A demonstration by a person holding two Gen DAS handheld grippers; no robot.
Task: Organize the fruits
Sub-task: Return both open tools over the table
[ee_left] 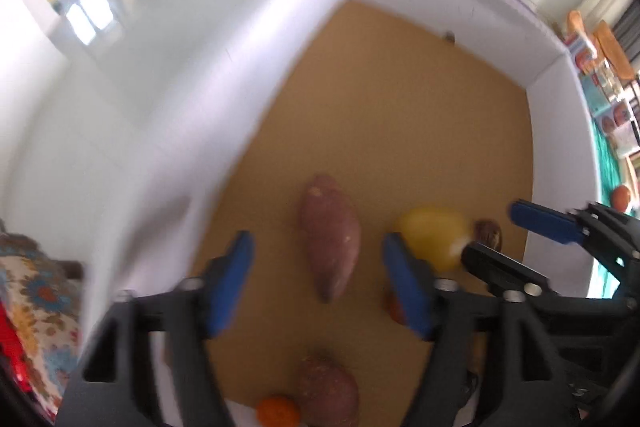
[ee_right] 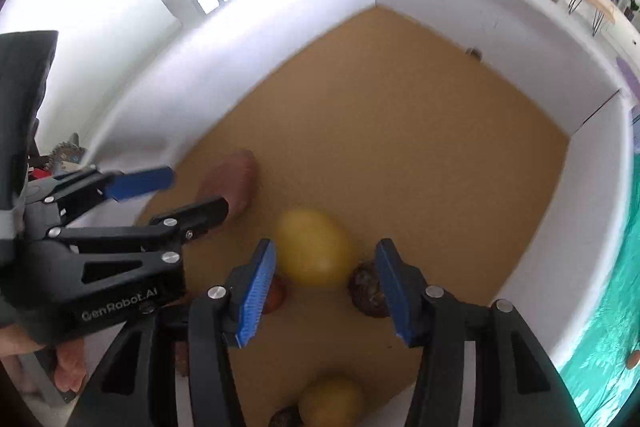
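1. The left tongs stand wide and empty, pointing steeply down over a sweet potato on the box floor; closing across its narrow middle looks the surest grip.
2. The right tongs gape empty around a yellow fruit, which seems wider than their gap, so they likely need opening further.
3. A brown fruit sits just beside the right pad, liable to get nudged.

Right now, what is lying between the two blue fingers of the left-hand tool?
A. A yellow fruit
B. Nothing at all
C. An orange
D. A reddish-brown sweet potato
D. In the left wrist view the sweet potato lies on the brown box floor between the left gripper's open, untouching fingers.
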